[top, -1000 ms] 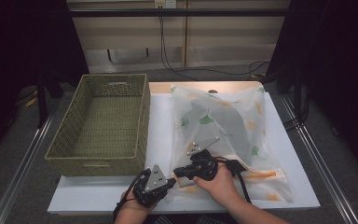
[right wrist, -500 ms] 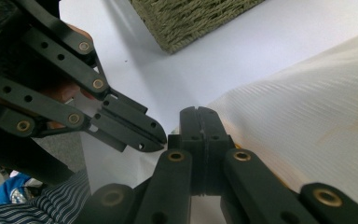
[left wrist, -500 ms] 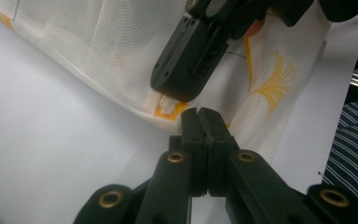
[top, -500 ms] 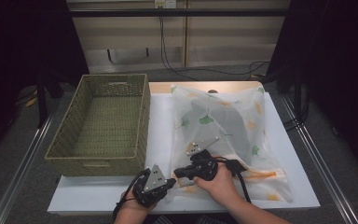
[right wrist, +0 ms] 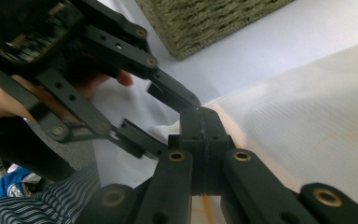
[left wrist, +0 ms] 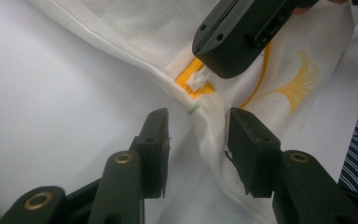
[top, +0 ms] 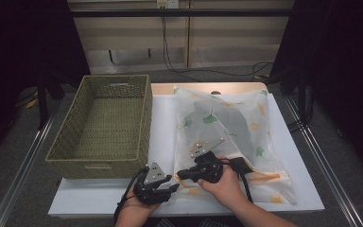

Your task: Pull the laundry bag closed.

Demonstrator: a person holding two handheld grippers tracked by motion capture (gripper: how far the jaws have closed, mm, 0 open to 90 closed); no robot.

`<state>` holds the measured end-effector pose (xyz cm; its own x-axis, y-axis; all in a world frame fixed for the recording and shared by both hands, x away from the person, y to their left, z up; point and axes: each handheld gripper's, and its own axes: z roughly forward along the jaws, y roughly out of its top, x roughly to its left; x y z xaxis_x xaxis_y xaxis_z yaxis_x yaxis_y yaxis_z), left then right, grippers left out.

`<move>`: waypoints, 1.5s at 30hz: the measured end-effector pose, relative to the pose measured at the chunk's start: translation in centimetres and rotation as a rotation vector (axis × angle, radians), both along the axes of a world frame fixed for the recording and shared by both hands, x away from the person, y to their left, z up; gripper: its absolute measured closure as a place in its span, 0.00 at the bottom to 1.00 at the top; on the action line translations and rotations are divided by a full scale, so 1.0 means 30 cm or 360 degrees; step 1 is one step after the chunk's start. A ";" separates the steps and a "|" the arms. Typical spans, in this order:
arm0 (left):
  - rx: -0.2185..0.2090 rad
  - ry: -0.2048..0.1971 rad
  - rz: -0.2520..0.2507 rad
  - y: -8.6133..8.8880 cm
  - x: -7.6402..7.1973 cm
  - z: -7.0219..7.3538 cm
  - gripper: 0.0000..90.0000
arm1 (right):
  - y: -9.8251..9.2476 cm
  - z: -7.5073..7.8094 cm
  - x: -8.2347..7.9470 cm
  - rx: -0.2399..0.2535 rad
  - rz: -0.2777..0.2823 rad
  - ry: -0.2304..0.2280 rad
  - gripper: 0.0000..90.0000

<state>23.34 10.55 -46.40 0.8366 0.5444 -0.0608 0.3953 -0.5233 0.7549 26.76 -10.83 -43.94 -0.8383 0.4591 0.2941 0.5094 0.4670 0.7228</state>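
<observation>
We see a white mesh laundry bag [top: 236, 137] printed with green and yellow ginkgo leaves, its zipper tab [left wrist: 195, 83] orange, beside an olive-green woven wicker basket [top: 105, 124] on a white table [top: 163, 118].

No readable text, label or number appears anywhere.

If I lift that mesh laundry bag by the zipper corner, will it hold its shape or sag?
The mesh laundry bag will probably sag: its thin fabric already folds and wrinkles between the left gripper jaws, which have just been opening. It looks light itself, but the dark garment inside would likely slide down. The right gripper pinches the zipper tab; fine mesh may slip.
</observation>
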 end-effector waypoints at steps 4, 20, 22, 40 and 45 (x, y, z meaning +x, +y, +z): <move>-0.0025 0.0004 0.0014 -0.008 0.008 0.004 0.76 | 0.007 0.004 0.001 -0.0012 0.0004 -0.0002 1.00; -0.0010 -0.0084 0.0048 -0.004 -0.015 0.016 1.00 | -0.007 0.022 -0.004 -0.0033 0.0014 -0.0025 1.00; 0.0001 -0.0096 0.0037 -0.001 -0.016 0.022 1.00 | -0.009 0.024 -0.005 -0.0031 0.0016 -0.0026 1.00; -0.0185 -0.0110 0.0063 0.034 -0.016 0.043 1.00 | -0.033 0.064 -0.006 -0.0016 0.0010 -0.0025 1.00; -0.0163 -0.0113 0.0051 0.033 -0.016 0.043 1.00 | -0.033 0.065 -0.005 -0.0019 0.0003 -0.0030 1.00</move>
